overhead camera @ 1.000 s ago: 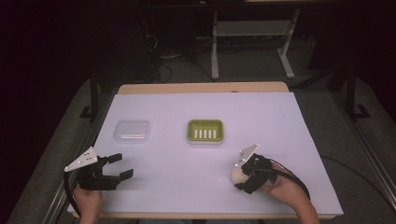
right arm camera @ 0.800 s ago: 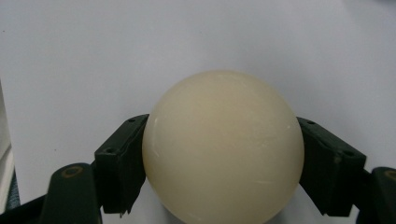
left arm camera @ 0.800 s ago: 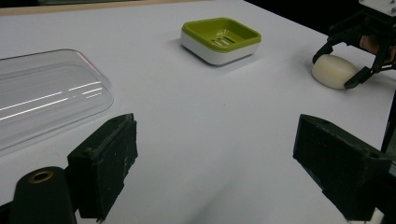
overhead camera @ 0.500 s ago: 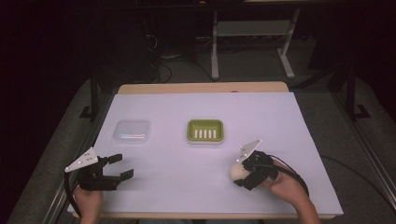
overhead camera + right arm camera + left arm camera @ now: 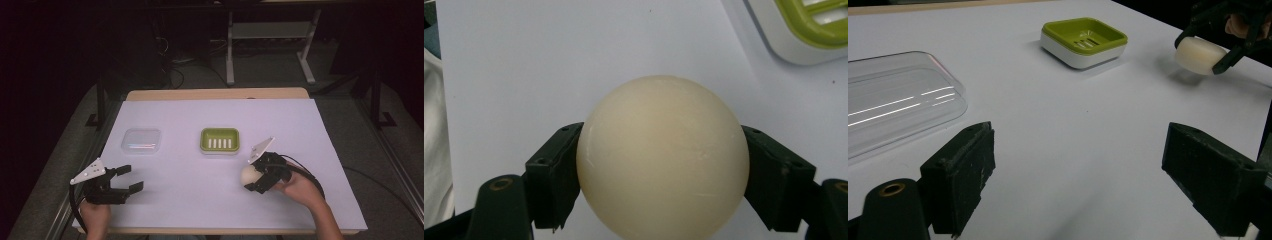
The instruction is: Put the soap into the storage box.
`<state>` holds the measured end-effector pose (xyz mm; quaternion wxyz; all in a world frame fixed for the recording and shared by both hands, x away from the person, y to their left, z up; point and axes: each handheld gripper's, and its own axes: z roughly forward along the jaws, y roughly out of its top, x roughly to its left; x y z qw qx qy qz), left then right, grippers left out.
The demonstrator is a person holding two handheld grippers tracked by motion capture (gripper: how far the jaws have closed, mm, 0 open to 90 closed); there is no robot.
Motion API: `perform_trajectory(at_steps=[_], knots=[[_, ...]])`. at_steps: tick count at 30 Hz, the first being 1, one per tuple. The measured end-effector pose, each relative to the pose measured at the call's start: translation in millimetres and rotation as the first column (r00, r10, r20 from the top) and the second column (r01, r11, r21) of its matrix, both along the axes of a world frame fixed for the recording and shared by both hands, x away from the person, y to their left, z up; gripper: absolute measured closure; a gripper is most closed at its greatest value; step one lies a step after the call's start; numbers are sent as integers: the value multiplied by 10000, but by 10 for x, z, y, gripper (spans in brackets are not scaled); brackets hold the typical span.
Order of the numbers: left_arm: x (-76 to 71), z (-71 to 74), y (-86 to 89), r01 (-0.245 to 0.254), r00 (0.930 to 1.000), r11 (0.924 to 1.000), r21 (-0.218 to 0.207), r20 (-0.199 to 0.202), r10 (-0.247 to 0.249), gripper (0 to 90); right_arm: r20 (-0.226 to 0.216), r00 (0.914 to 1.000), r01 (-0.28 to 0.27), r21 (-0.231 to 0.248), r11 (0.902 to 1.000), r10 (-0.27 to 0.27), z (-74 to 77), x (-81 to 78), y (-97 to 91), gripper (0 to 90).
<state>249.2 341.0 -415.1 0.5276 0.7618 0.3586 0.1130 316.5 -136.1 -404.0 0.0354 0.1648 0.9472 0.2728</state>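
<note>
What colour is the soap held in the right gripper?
The soap is cream white, clearest in the right gripper view.

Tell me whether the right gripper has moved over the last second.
Hardly. In the high view the right gripper, shut on the cream soap, sits at about the same spot below and right of the green soap dish as before; any shift is too slight to call.

A lab or test bay — dark room, white-covered table [image 5: 300, 125], metal frame legs [image 5: 230, 50], floor cables [image 5: 172, 65].

The clear lid [image 5: 895, 102] runs off the picture's left edge (left gripper view), its far end unseen.
</note>
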Motion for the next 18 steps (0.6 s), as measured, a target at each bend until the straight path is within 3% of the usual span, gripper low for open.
perform_trajectory(at_steps=[18], knots=[[0,6,39,-85,9999,10000,-18,74,85,131,84,9995,-305,260,9992,303,204,188,139,234]])
